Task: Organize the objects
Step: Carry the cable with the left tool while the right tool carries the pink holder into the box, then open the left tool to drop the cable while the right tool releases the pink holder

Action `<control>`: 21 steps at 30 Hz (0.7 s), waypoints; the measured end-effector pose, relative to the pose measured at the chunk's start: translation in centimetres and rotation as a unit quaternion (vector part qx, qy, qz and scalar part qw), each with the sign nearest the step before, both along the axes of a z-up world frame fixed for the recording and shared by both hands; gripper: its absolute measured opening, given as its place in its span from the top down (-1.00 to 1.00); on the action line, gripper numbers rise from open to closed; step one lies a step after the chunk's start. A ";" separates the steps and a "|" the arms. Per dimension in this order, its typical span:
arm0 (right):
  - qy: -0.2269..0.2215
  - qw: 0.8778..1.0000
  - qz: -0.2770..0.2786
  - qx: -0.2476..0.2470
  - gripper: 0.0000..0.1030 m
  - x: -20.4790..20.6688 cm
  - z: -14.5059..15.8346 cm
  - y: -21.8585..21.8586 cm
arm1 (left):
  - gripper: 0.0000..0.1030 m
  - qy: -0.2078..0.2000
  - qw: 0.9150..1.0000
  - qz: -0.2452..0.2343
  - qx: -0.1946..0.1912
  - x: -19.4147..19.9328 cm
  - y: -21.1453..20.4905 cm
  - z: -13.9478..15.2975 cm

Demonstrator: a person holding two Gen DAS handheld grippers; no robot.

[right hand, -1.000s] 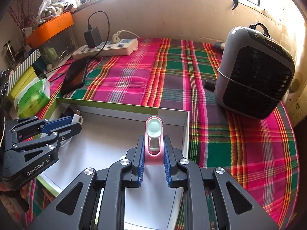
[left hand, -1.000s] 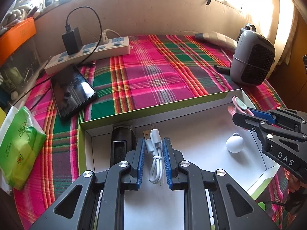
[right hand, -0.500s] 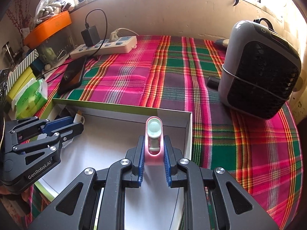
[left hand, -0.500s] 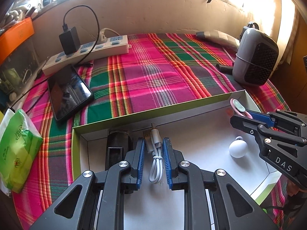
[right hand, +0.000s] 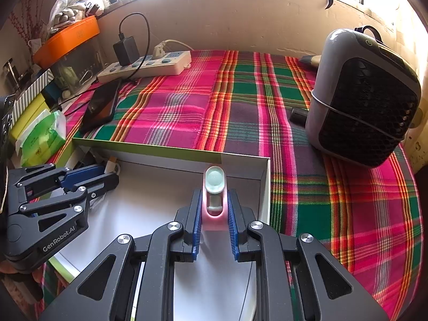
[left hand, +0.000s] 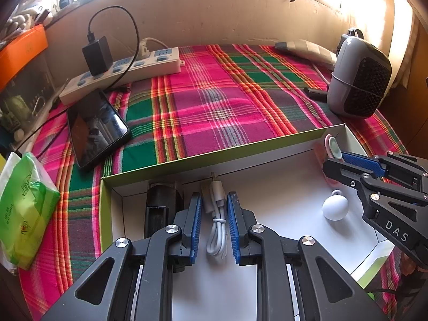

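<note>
A shallow white box with green rim (left hand: 214, 157) lies on the plaid cloth; its rim also shows in the right wrist view (right hand: 149, 145). My left gripper (left hand: 214, 200) is shut on a coiled white USB cable (left hand: 216, 222) over the box's left part. My right gripper (right hand: 214, 198) is shut on a pink oblong gadget with a pale green button (right hand: 214, 192) over the box's right corner; it also shows in the left wrist view (left hand: 333, 147). A black device (left hand: 160, 206) and a white ball (left hand: 335, 207) lie in the box.
A black phone (left hand: 96, 128), a white power strip with a black charger (left hand: 123, 71) and a green tissue pack (left hand: 24, 208) lie at the left. A grey heater (right hand: 363, 96) stands at the right. An orange tray (right hand: 67, 40) sits far left.
Both grippers have sunk a little toward the box and drawn slightly back, still holding the cable and the pink gadget. Nothing was let go.
</note>
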State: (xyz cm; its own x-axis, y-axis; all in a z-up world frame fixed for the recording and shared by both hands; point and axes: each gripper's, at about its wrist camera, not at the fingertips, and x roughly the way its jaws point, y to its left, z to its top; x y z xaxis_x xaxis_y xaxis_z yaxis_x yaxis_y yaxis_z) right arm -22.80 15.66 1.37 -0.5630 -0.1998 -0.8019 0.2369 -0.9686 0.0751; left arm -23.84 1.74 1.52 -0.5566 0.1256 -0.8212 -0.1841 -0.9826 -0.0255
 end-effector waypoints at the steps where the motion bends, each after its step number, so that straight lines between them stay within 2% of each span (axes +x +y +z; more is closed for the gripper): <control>1: 0.000 1.000 -0.001 0.000 0.64 0.0 0.0 0.0 | 0.66 0.000 1.000 0.000 0.000 0.0 0.0 0.0; 11: 0.003 1.000 -0.004 0.003 0.62 0.0 -0.1 -0.1 | 0.65 -0.001 1.000 0.001 0.001 -0.1 -0.1 -0.1; 17: 0.011 1.000 -0.004 0.004 0.34 0.0 0.2 -0.2 | 0.57 -0.001 1.000 0.001 0.001 -0.1 -0.1 -0.1; 21: 0.009 1.000 -0.007 0.000 0.31 0.1 0.2 0.0 | 0.50 0.000 1.000 0.002 -0.001 -0.1 -0.1 0.0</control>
